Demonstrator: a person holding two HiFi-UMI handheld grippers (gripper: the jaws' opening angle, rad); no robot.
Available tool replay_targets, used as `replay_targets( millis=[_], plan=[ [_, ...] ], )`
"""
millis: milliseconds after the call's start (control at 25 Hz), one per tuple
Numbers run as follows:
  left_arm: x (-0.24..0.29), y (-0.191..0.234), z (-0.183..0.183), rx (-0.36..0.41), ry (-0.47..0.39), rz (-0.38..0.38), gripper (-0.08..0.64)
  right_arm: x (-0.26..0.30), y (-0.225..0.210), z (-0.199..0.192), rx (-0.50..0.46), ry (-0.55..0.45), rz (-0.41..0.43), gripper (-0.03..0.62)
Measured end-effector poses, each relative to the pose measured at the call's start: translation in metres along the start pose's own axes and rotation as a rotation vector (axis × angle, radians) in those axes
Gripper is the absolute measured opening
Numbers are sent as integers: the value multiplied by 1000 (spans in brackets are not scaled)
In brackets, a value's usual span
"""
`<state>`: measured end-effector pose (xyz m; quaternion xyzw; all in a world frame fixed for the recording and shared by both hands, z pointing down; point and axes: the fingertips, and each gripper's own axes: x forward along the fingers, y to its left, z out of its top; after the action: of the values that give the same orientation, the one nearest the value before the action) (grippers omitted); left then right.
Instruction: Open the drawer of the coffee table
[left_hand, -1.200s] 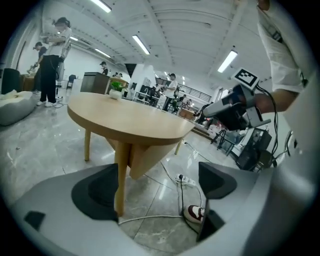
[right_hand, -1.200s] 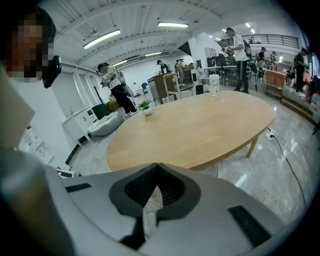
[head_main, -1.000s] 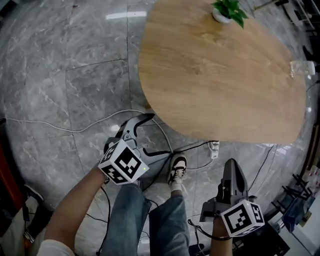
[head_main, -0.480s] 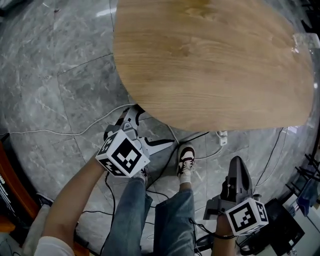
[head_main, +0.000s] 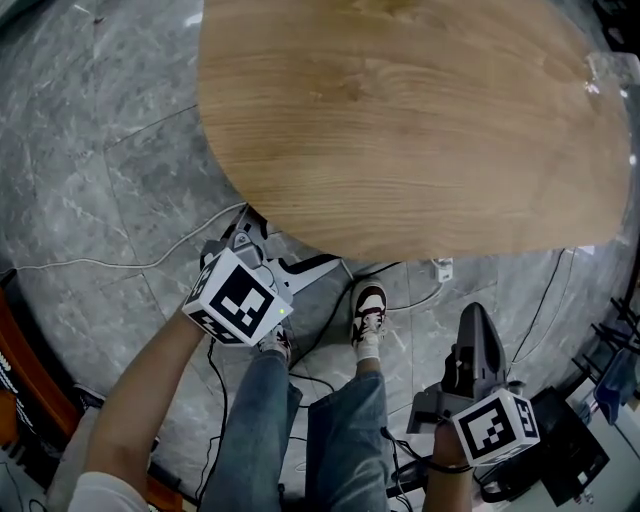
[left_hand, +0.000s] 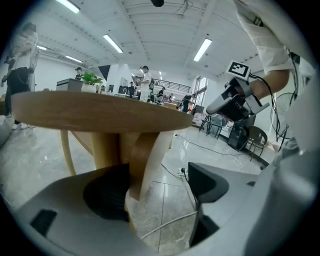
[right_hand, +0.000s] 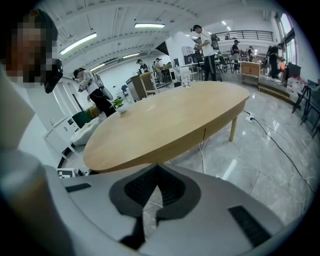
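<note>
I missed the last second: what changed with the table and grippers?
The left gripper has neared the wooden table at its edge. Its jaws have just been closing but stand apart, nothing between them. The table fills more of the head view, and the potted plant has left it. The right gripper stays low, jaws together, empty.

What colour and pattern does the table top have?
Light brown with a wood grain; the table top shows best in the head view.
</note>
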<state>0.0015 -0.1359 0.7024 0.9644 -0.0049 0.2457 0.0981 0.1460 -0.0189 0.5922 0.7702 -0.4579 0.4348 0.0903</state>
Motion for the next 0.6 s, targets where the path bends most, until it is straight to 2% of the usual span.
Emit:
replay_targets(
  millis=[240,600],
  plan=[
    [-2,12,-4,12,2,85,261,7,2,4,-25,3,13,0],
    [-1,21,-1,3,1,126,156,8,-9,1,7,1,-3,0]
  ],
)
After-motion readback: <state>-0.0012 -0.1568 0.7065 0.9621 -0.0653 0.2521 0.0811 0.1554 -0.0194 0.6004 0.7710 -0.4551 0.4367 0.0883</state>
